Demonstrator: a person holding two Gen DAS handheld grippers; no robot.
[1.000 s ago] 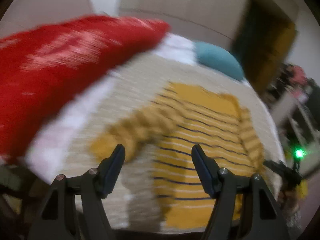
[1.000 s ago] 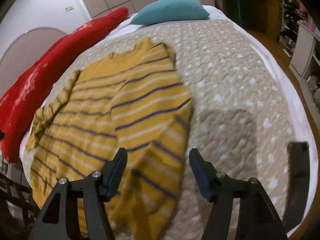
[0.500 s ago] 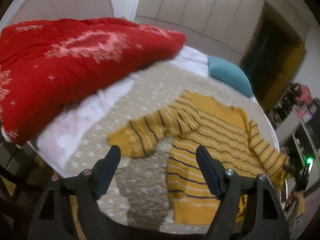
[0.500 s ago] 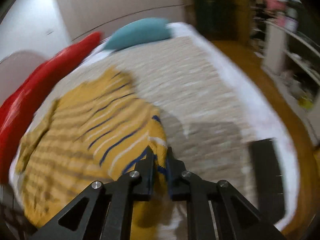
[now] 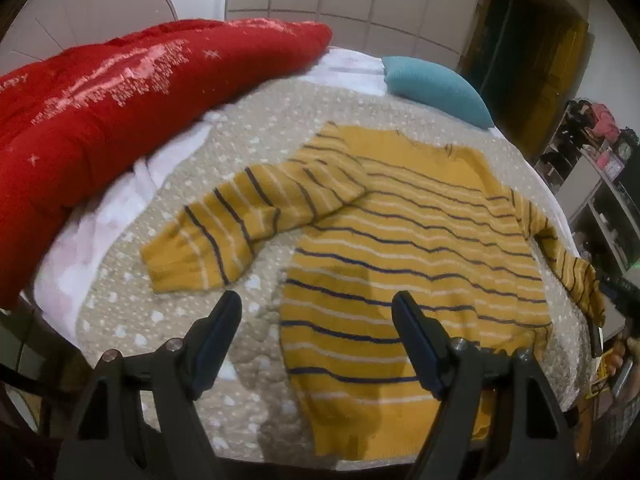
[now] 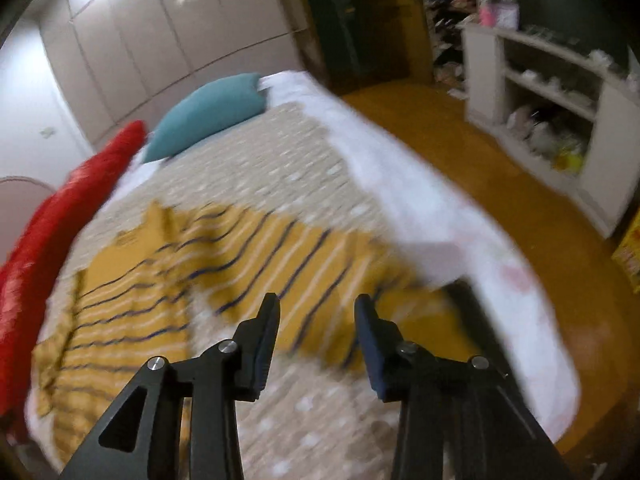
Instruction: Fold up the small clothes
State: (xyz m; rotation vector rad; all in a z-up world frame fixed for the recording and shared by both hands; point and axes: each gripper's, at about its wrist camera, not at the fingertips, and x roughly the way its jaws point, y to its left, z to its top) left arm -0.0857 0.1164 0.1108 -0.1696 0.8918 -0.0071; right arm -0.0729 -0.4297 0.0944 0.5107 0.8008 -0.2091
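Observation:
A mustard sweater with navy and white stripes (image 5: 420,248) lies flat on the beige quilted bed (image 5: 248,128). Its left sleeve (image 5: 224,232) bends out over the quilt. My left gripper (image 5: 316,300) hovers open over the sweater's lower left hem, with nothing between its fingers. In the right wrist view the sweater (image 6: 132,304) is blurred, and its right sleeve (image 6: 320,264) stretches toward the bed's right edge. My right gripper (image 6: 317,302) hangs just above that sleeve with its jaws opening; the pads do not press on the cloth.
A red duvet (image 5: 100,104) is heaped along the bed's left side and a teal pillow (image 5: 436,88) lies at its head. To the right are a wooden floor (image 6: 500,184) and a white shelf unit (image 6: 552,92). Wardrobe doors line the back wall.
My right gripper shut on the sleeve that lay folded over the body, drew it out to the right, and its jaws have since parted. My left gripper has come down closer to the bed.

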